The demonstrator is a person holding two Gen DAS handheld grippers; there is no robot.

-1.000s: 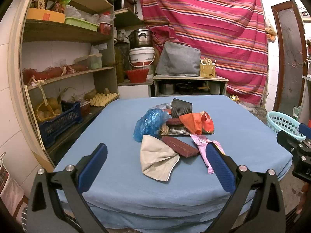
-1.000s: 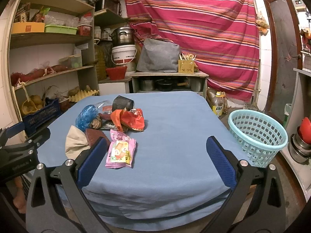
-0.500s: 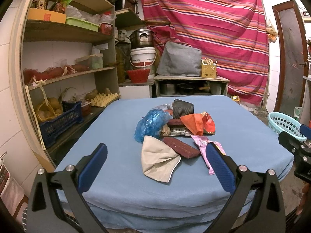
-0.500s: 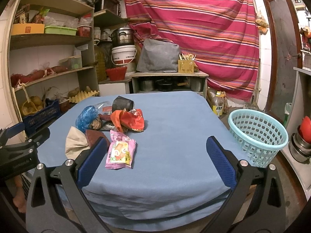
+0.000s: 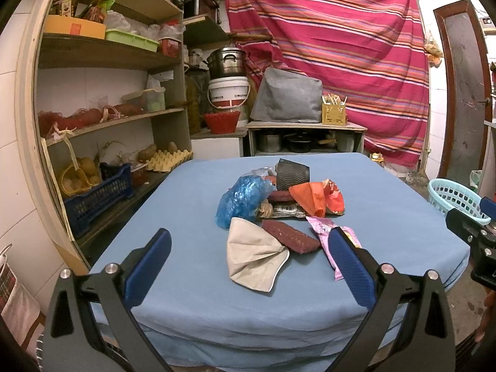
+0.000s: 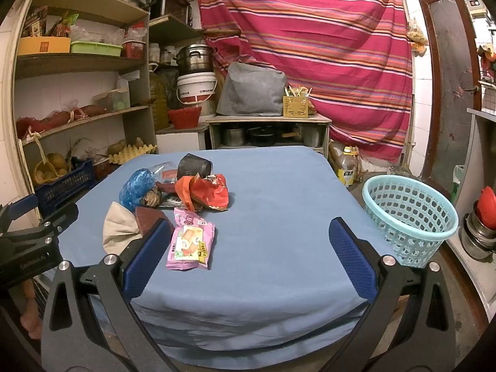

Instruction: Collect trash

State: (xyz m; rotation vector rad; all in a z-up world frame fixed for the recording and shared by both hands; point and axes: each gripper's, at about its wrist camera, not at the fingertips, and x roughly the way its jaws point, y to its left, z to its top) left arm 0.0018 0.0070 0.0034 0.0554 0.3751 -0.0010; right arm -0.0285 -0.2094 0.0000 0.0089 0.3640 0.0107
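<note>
Blue cloth covers the table (image 6: pixel 279 217), and the trash sits left of its middle: a pink wrapper (image 6: pixel 190 241) nearest me, a beige cloth (image 5: pixel 251 257), a blue bag (image 5: pixel 240 198). Off the right edge stands my basket (image 6: pixel 409 220). I hold both the left gripper (image 5: pixel 248 266) and right gripper (image 6: pixel 248 260) spread wide, empty.

Trash pile (image 5: pixel 279 210) mid-table (basket (image 6: pixel 409 220) beside).
</note>
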